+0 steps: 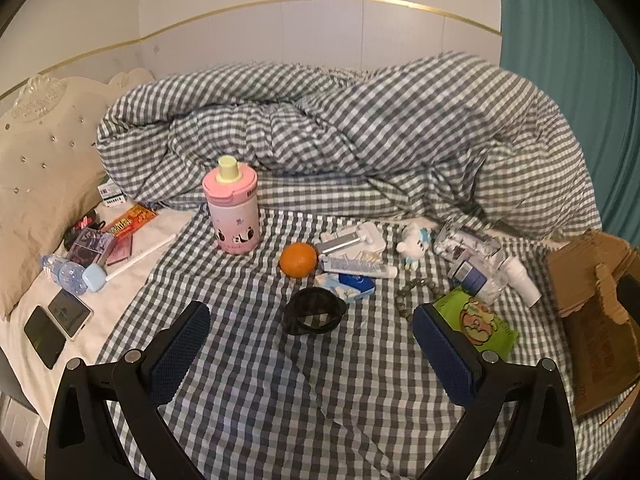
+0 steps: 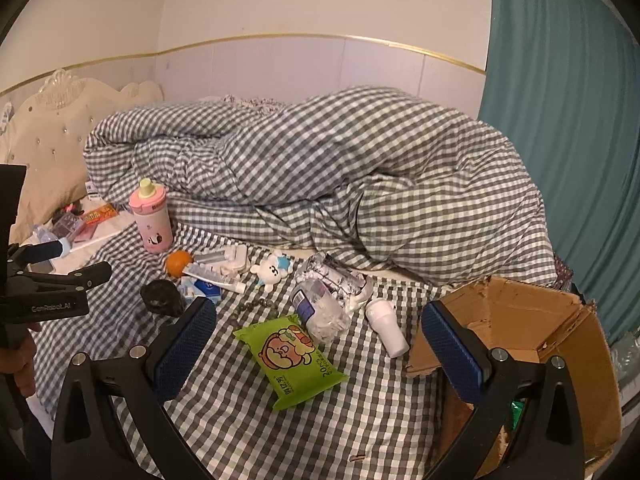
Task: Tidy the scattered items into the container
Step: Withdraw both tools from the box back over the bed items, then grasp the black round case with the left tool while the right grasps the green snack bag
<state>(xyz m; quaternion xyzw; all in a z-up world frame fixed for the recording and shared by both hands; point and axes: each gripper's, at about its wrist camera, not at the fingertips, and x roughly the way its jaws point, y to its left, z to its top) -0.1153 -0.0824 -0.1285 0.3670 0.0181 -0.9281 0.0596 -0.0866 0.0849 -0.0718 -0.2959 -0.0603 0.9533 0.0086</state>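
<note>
Both tongs are spread wide with nothing between the pads. From the left wrist, we see the left gripper [image 1: 310, 332] hovering over the checked sheet [image 1: 248, 380], jaws apart, roughly framing the black ring-shaped item [image 1: 314, 311]; beyond it sit the orange [image 1: 298, 260], a toothpaste tube [image 1: 356, 267], a blue-white tissue pack [image 1: 352, 286] and the pink bottle [image 1: 235, 216], upright. The cardboard box [image 1: 592, 312] sits at the right edge, well apart from this cluster. We read this as the start of a pick: nothing is held. The ring looks like the nearest target; the next move calls for lowering and closing on it, then a long carry right. It is soft-looking and flat on cloth, so we risk pinching the sheet. From the right wrist, the right gripper [image 2: 318, 346] is also open and empty, above the green wipes pack [image 2: 290, 356], with the white bottle [image 2: 387, 326] and a clear bag of cotton swabs [image 2: 320, 312] just beyond. The box mouth is just beside its right finger, so a short drop. The left gripper shows at the far left edge. The surface is a bed: checked sheet, bunched checked duvet [image 2: 360, 184] behind, cream tufted headboard [image 2: 52, 136] left, teal curtain [image 2: 560, 120] right, pale wall with a gold trim line.
</note>
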